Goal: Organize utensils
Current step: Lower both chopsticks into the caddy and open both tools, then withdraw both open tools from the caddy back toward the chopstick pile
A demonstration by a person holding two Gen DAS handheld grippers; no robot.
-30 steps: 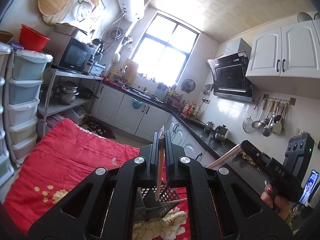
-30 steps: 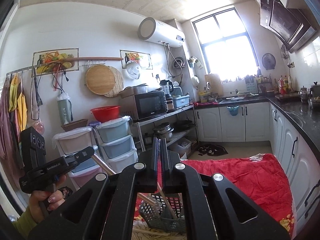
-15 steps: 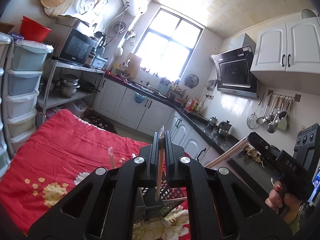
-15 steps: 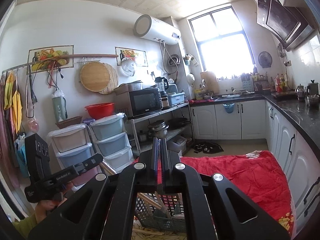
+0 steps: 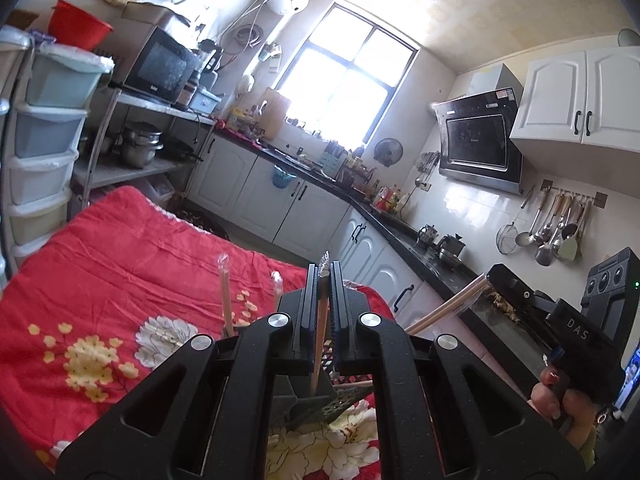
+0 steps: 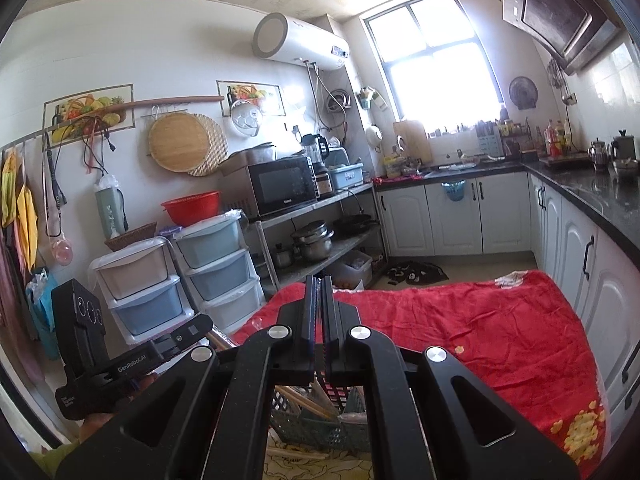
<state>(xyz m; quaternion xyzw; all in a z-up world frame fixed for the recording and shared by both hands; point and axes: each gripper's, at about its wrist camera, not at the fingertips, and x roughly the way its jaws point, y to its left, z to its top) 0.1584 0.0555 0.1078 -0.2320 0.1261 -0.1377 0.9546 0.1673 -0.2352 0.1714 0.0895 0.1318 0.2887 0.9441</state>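
Note:
My left gripper point(image 5: 325, 270) is shut on a wrapped pair of wooden chopsticks point(image 5: 319, 344), held upright, lower end over a dark slotted basket point(image 5: 340, 402) on the red floral cloth. Two more wrapped chopsticks point(image 5: 225, 296) stand in the basket to the left. My right gripper point(image 5: 496, 280) shows at the right of the left wrist view, shut on a slanted pair of chopsticks point(image 5: 444, 310). In the right wrist view its fingers point(image 6: 319, 288) are pressed together above the basket point(image 6: 320, 420); the held chopsticks point(image 6: 306, 398) slope down into it. The left gripper point(image 6: 192, 330) shows at the left.
The red floral cloth point(image 5: 120, 264) covers the work surface. Stacked plastic drawers point(image 6: 212, 264) and a shelf with a microwave point(image 6: 280, 186) stand along one side. White cabinets and a black countertop point(image 6: 580, 192) run along the other.
The left view has tilted down and left, so the two standing chopsticks in the basket now show. Both grippers stay shut on their chopsticks above the basket.

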